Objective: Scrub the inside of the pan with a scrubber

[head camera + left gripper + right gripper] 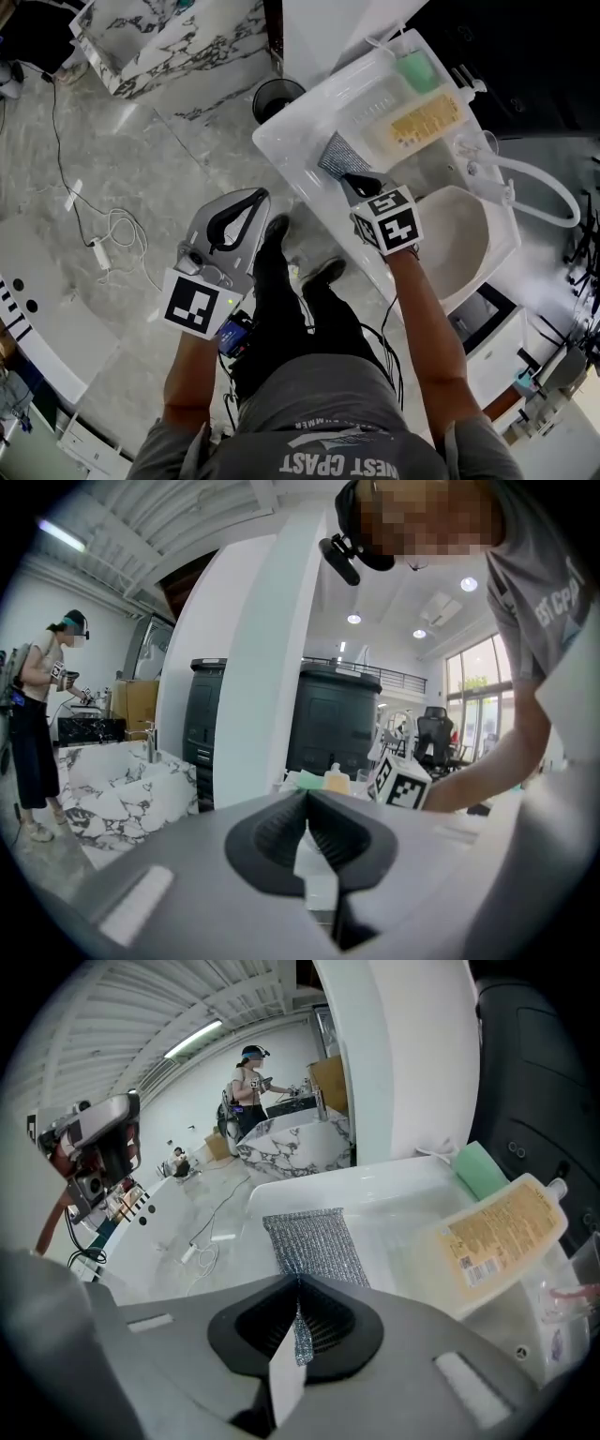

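Observation:
A silver mesh scrubber point(337, 155) lies flat on the white counter point(291, 150) to the left of the sink. My right gripper point(362, 184) reaches down to its near edge. In the right gripper view the scrubber point(314, 1241) stretches away from the right gripper point(298, 1285), whose jaws are shut on its near edge, with a strip of mesh pinched between the pads. My left gripper point(257, 198) hovers over the floor left of the counter; the left gripper point(307, 796) is shut with nothing in it. No pan is in view.
A yellow soap bottle point(427, 117) and a green sponge point(417, 70) lie in a clear tray point(375, 98) behind the scrubber. The sink basin point(464, 239) and faucet point(539, 183) are to the right. A black bin point(277, 98), marble counter point(178, 42), floor cable point(103, 234) and another person point(248, 1082) are further off.

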